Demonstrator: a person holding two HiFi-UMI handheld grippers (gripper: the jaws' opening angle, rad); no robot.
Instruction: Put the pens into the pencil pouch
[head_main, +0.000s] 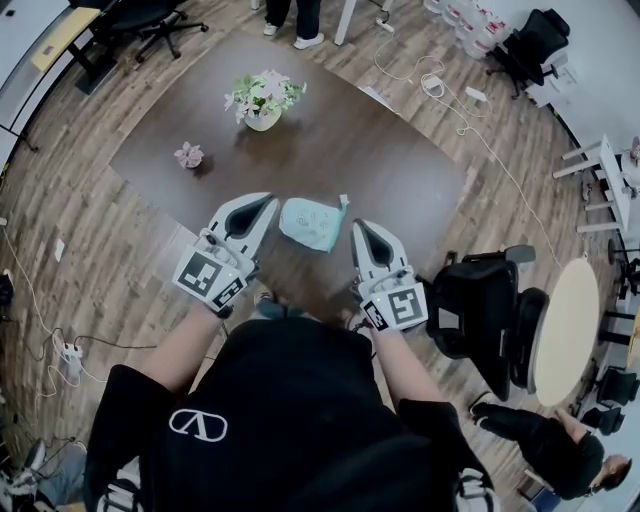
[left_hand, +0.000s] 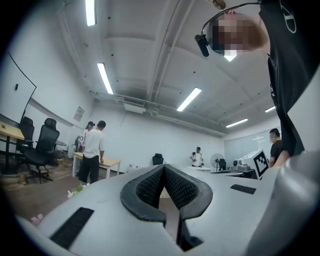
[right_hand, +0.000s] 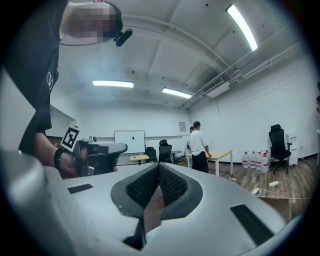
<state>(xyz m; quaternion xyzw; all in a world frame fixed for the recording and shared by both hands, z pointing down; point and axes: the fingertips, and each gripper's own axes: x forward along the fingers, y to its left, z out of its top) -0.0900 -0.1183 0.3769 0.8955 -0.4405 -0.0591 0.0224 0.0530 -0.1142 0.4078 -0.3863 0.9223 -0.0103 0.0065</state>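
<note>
Both of your claws are closed tight, with nothing between them. The left claw (head_main: 262, 208) view looks straight down its ribbed pads (left_hand: 150, 187), which meet at the tip. The right claw (head_main: 361, 230) view shows its pads (right_hand: 172, 185) meeting in the same way.

Only the head view shows the pouch (head_main: 308, 224). It is pale teal and lies on the dark counter (head_main: 380, 170) between your two claw tips, just beside the left one. (That view looks steeply down, so it cannot settle whether either tip touches the pouch.) Farther back on the counter stand the flowers (head_main: 262, 98), with a small pink thing (head_main: 189, 155) to their left. A black chair (head_main: 480, 305) stands off the counter's right side.

The two claw views point level across the room, so they show none of the pouch. They do show what the head view misses: the ceiling strip lights and a person in a white shirt (left_hand: 93, 150) standing at a far desk. In the right claw view a whiteboard (right_hand: 129, 140) hangs on the back wall and water bottles (right_hand: 255, 159) line the floor at right. Each claw view also catches the other claw's marker cube at its edge. The left claw view picks up a sliver of the flowers at lower left.
</note>
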